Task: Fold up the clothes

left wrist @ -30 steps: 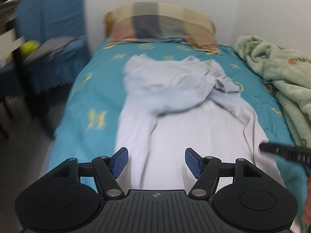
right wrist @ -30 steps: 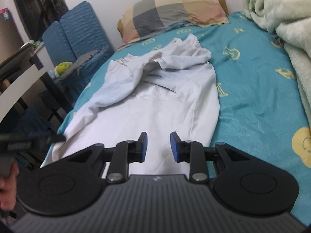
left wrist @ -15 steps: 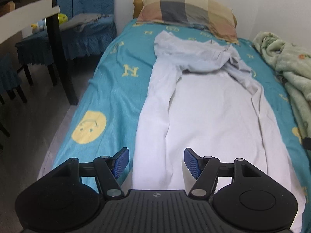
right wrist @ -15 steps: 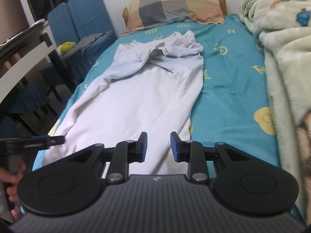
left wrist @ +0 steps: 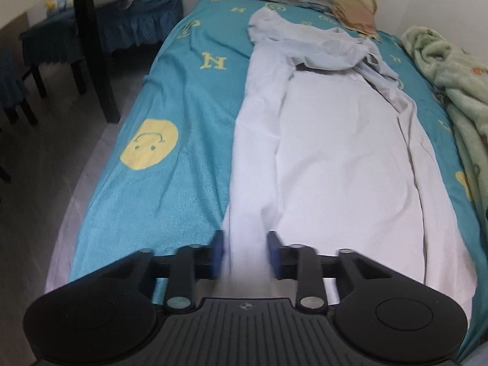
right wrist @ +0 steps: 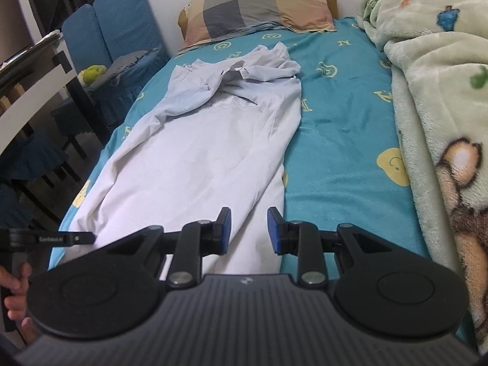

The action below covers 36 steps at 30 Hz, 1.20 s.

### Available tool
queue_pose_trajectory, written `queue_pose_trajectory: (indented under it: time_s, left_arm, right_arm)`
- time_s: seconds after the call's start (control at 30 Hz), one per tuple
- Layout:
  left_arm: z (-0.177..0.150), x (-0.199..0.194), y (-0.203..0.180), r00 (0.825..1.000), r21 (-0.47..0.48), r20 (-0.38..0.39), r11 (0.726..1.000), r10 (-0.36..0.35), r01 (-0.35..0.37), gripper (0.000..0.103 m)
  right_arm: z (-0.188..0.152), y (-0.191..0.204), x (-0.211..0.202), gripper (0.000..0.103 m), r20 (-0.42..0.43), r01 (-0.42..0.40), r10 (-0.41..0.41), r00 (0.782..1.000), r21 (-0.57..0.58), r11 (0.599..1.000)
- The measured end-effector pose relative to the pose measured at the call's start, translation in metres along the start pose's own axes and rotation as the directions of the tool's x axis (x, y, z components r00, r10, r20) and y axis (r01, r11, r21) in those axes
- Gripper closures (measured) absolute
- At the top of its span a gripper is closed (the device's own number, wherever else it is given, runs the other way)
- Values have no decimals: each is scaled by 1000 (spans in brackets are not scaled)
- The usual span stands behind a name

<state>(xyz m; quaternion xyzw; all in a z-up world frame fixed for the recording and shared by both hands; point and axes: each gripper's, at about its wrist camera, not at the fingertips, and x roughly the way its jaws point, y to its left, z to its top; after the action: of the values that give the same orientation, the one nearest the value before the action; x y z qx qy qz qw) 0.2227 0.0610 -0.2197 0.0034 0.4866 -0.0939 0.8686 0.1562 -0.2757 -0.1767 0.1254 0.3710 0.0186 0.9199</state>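
Pale lilac-white garment laid lengthwise on bed, top end bunched w/ creases.

Left claw, right claw agape.

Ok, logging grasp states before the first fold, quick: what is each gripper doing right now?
Left gripper: open, nothing held, above the near edge of the white garment.
Right gripper: open, nothing held, also above the garment's near edge.

A home bedroom: bed in teal sheet, checked pillow, fleece blanket (cartoon print), blue chairs.
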Motion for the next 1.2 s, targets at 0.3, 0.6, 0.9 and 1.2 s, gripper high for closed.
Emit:
queue_pose_trajectory:
  time_s: [0.3,0.6,0.9,1.2]
  left_arm:
    - [-2,-61,-77,987,261,132,958,87,-119,97]
    - [-56,-39,-138,996,426,-62,904,72,-39,86]
    - [-48,-80,-92,1000,318,-23,948,9,-1,41]
    - [-43,-51,-53,993,272,-115,962,38,-5,56]
  right_arm:
    - [3,-14,-1,73,4,-24,23,1000,74,997]
    - [6,-19,3,73,-13,-32,33,999,101,994]
    - [5,-20,6,73,-37,-25,30,999,109,994]
    - [5,-21,7,73,-45,-29,34,998,122,992]
